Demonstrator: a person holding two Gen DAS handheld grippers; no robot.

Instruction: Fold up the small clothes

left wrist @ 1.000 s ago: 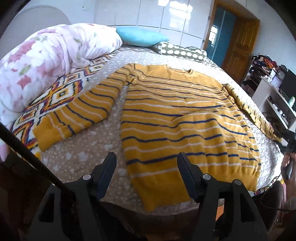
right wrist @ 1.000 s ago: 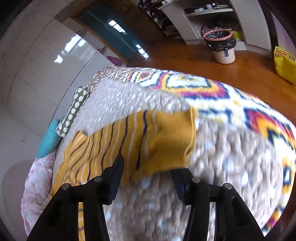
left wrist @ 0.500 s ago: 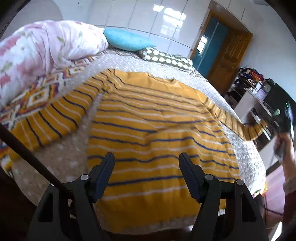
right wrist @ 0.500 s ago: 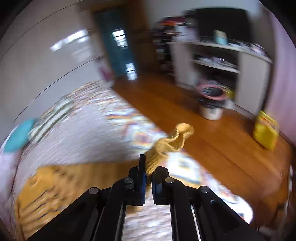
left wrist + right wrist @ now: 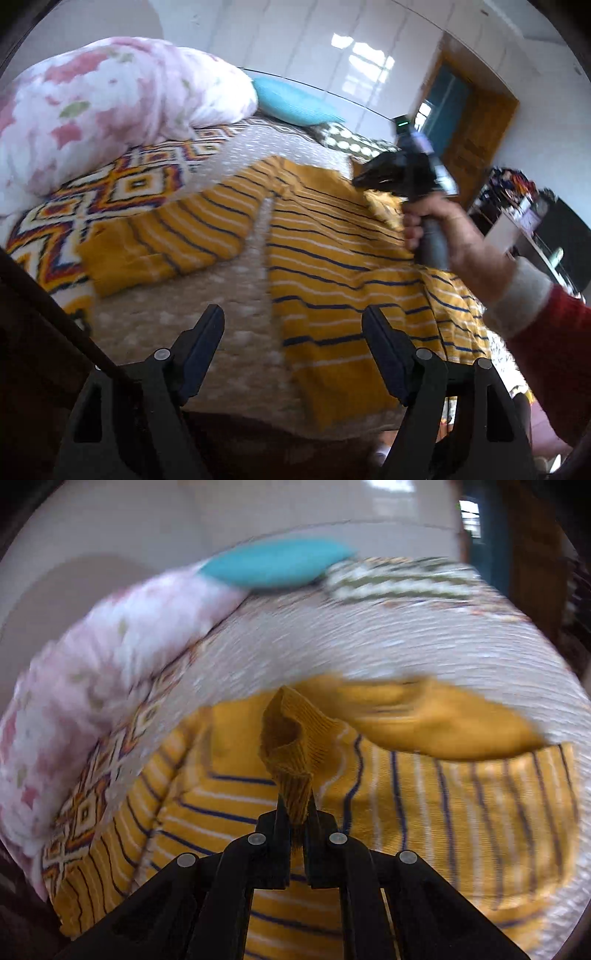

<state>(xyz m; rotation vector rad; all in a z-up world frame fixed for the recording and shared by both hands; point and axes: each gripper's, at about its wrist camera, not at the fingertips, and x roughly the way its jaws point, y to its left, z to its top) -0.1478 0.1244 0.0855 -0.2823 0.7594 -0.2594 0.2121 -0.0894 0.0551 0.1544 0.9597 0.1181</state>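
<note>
Our right tool [image 5: 295,805] is clamped on the ribbed cuff [image 5: 291,746] of the yellow striped sweater [image 5: 332,266], holding that sleeve up over the sweater's body. The sweater's spread flat on the bed [image 5: 229,295]. Our left tool [image 5: 293,332] hangs wide open above the hem, gripping nothing.

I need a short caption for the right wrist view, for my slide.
Right claw shut on the sweater cuff, held above the yellow striped sweater.
</note>
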